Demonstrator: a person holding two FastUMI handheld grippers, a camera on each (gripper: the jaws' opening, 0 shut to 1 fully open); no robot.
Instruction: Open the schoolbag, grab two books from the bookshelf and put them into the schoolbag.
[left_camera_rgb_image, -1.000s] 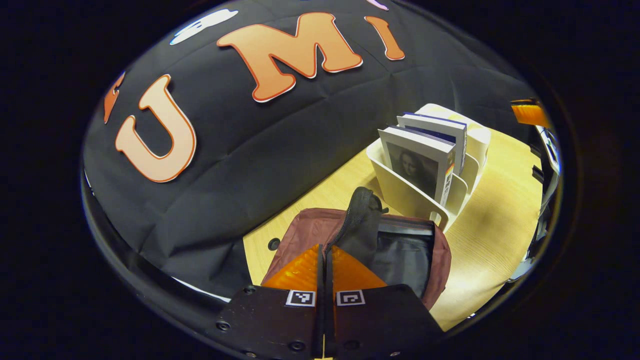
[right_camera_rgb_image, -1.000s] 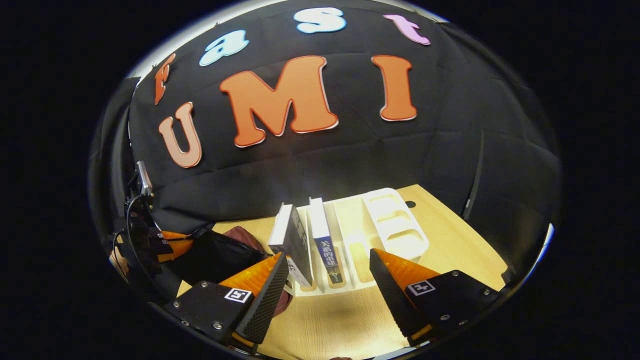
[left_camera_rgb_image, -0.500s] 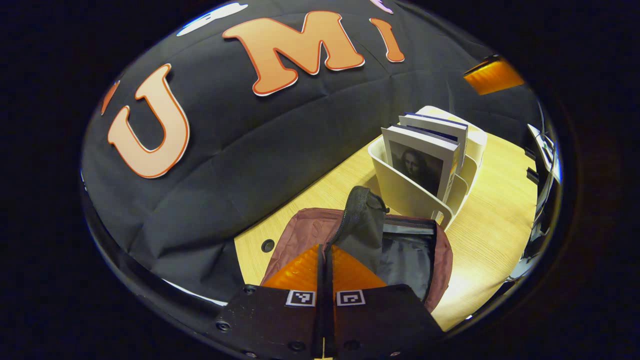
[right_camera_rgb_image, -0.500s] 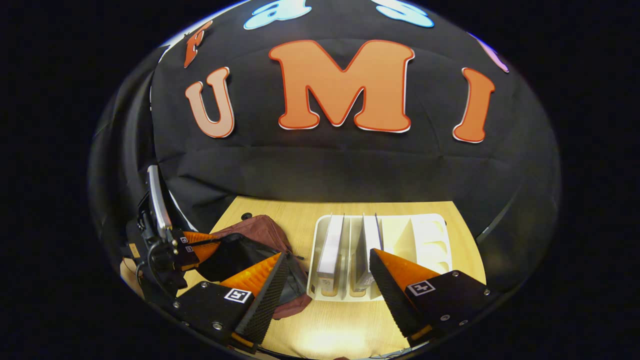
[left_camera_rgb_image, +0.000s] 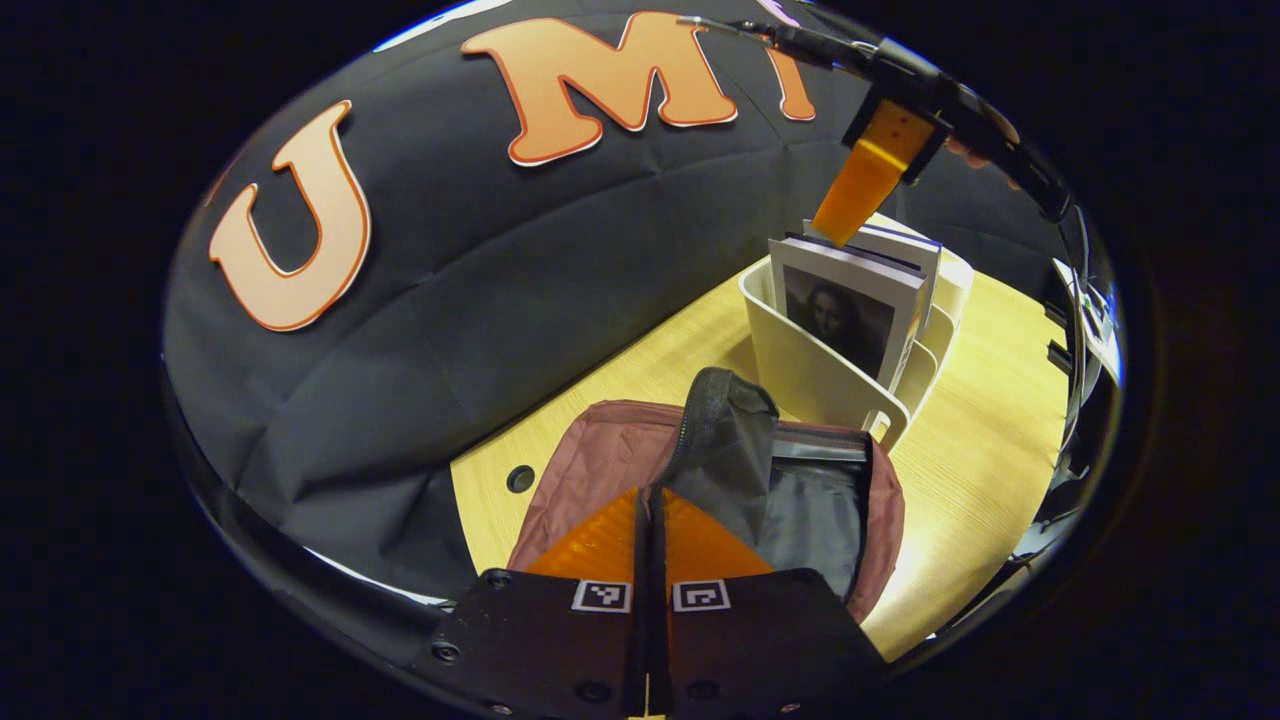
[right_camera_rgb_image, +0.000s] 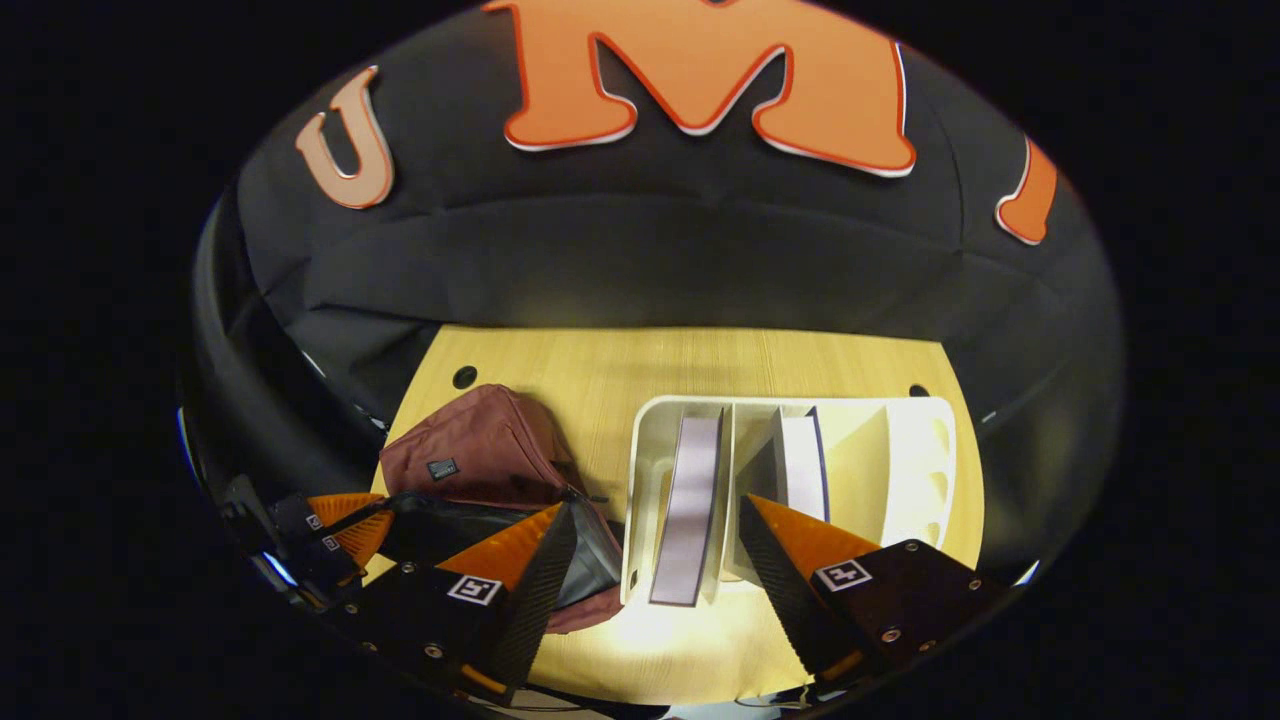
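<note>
The maroon schoolbag (left_camera_rgb_image: 600, 465) lies on the wooden table with its mouth open and its dark lining (left_camera_rgb_image: 815, 510) showing. My left gripper (left_camera_rgb_image: 650, 495) is shut on the bag's black zippered flap (left_camera_rgb_image: 725, 450) and holds it up. Behind the bag stands the white bookshelf (left_camera_rgb_image: 810, 375) with two upright books: a portrait-cover book (left_camera_rgb_image: 840, 315) in front, a second book (left_camera_rgb_image: 905, 250) behind. My right gripper (right_camera_rgb_image: 655, 525) is open, pointing down over the shelf with the nearer book (right_camera_rgb_image: 690, 500) between its fingers, apart from it. The other book (right_camera_rgb_image: 800, 460) stands one slot right.
The light wooden table (right_camera_rgb_image: 640, 365) ends at the black cloth wall behind. The shelf's right slots (right_camera_rgb_image: 920, 460) hold nothing. The schoolbag (right_camera_rgb_image: 470, 455) lies left of the shelf (right_camera_rgb_image: 650, 440), with my left gripper (right_camera_rgb_image: 340, 515) at its near edge. A small hole (left_camera_rgb_image: 519, 478) marks the tabletop.
My right gripper has risen and swung over the bookshelf, now looking down on the books' top edges. The left gripper keeps hold of the flap, barely moved.
</note>
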